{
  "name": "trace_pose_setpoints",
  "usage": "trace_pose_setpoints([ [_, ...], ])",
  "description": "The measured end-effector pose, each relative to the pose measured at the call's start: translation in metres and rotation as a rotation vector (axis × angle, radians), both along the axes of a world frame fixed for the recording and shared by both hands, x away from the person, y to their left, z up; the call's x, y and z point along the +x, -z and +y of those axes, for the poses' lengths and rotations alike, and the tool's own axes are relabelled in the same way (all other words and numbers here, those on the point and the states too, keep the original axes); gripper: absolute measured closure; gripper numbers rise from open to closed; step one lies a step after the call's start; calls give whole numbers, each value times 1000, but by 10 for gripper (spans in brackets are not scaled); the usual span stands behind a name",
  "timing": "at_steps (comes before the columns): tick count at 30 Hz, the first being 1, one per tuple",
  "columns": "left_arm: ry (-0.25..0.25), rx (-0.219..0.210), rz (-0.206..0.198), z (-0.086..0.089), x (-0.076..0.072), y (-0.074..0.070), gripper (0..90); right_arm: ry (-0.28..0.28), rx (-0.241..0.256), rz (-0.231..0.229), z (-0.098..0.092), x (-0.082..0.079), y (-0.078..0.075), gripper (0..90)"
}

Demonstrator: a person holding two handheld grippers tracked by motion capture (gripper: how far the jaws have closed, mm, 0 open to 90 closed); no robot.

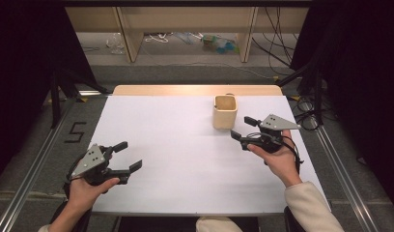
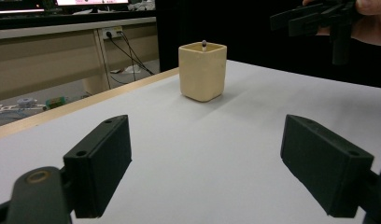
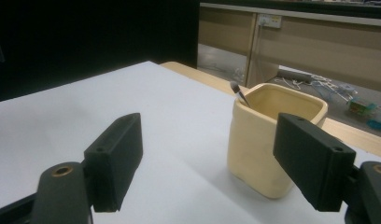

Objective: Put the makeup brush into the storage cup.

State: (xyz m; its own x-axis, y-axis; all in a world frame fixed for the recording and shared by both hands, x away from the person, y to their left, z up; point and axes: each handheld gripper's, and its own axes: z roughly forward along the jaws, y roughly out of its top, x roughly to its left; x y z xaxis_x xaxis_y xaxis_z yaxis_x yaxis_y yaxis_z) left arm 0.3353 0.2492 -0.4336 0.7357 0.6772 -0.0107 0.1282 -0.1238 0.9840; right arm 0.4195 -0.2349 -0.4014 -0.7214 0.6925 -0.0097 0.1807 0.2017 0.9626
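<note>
A cream square cup (image 1: 225, 111) stands upright on the white table (image 1: 185, 159) toward the back right. A thin stick with a small grey tip (image 3: 238, 93) pokes out over the cup's (image 3: 268, 137) rim; that tip (image 2: 204, 44) also rises above the cup (image 2: 202, 71) in the left gripper view. My right gripper (image 1: 242, 129) hovers open just to the right of the cup and slightly nearer me, with nothing between its jaws. My left gripper (image 1: 128, 155) is open near the front left of the table, far from the cup, and holds nothing.
A wooden strip (image 1: 195, 90) runs along the table's far edge. Beyond it stand wooden furniture legs (image 1: 130, 36) with cables and clutter on the floor. Metal rails (image 1: 340, 169) run along both sides of the table. A "5" mark (image 1: 75, 131) lies on the floor at left.
</note>
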Motion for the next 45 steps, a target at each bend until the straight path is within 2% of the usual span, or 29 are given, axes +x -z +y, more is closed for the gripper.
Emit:
trace_pose_setpoints([
  [3, 0, -2, -1, 0, 0, 0, 159, -3, 1, 10, -2, -8, 0, 252],
  [5, 0, -4, -5, 1, 0, 0, 159, -12, 23, 9, -2, -12, 2, 252],
  [8, -2, -8, -6, 1, 0, 0, 159, -17, 6, 17, -4, -21, 3, 250],
  [9, -1, -6, -6, 1, 0, 0, 159, -22, 20, 2, -3, -23, 5, 249],
  [10, -1, -5, -6, 1, 0, 0, 159, -17, 12, 7, -3, -26, 5, 249],
  [11, 0, -5, -7, 1, 1, 0, 159, -33, 27, 13, -2, -29, 7, 248],
  [13, -1, -4, -6, 1, 1, 0, 159, -29, 3, 17, -3, -34, 5, 246],
  [14, -1, -6, -6, 1, 1, -1, 159, -41, 22, 7, -2, -34, 6, 245],
  [17, -4, -12, -6, 1, 0, -1, 158, -28, 7, 2, -7, -38, 6, 245],
  [22, -3, -20, -7, 1, 0, -1, 157, -22, 24, 5, -12, -52, 13, 245],
  [23, -1, -20, -9, 1, 0, -1, 157, -18, 7, 13, -14, -55, 12, 245],
  [26, 0, -33, -12, 1, 0, -2, 156, -5, 22, 5, -17, -61, 14, 245],
  [28, 1, -33, -14, 1, 0, -2, 156, -7, 13, 11, -19, -65, 16, 245],
  [29, 3, -34, -13, 1, 1, -1, 155, -9, 23, 3, -18, -66, 17, 244],
  [30, 5, -34, -13, 1, 1, -1, 155, -10, 2, 9, -18, -67, 17, 244],
  [32, 9, -33, -15, 1, 1, -1, 155, -9, 3, -7, -17, -68, 18, 244],
  [36, 16, -46, -10, -2, 2, -1, 153, -9, -9, -2, -17, -68, 18, 243],
  [39, 27, -41, -14, -5, 2, -1, 152, -7, -8, -8, -17, -68, 18, 242],
  [41, 30, -39, -17, -6, 3, -2, 152, -13, 7, 1, -17, -69, 17, 241],
  [42, 30, -41, -17, -6, 3, -1, 152, -11, -1, 5, -17, -70, 17, 241],
  [43, 29, -44, -15, -6, 3, -1, 152, -13, -2, -14, -18, -69, 17, 241],
  [45, 27, -45, -13, -6, 3, -1, 151, -15, -1, -12, -18, -69, 17, 241],
])
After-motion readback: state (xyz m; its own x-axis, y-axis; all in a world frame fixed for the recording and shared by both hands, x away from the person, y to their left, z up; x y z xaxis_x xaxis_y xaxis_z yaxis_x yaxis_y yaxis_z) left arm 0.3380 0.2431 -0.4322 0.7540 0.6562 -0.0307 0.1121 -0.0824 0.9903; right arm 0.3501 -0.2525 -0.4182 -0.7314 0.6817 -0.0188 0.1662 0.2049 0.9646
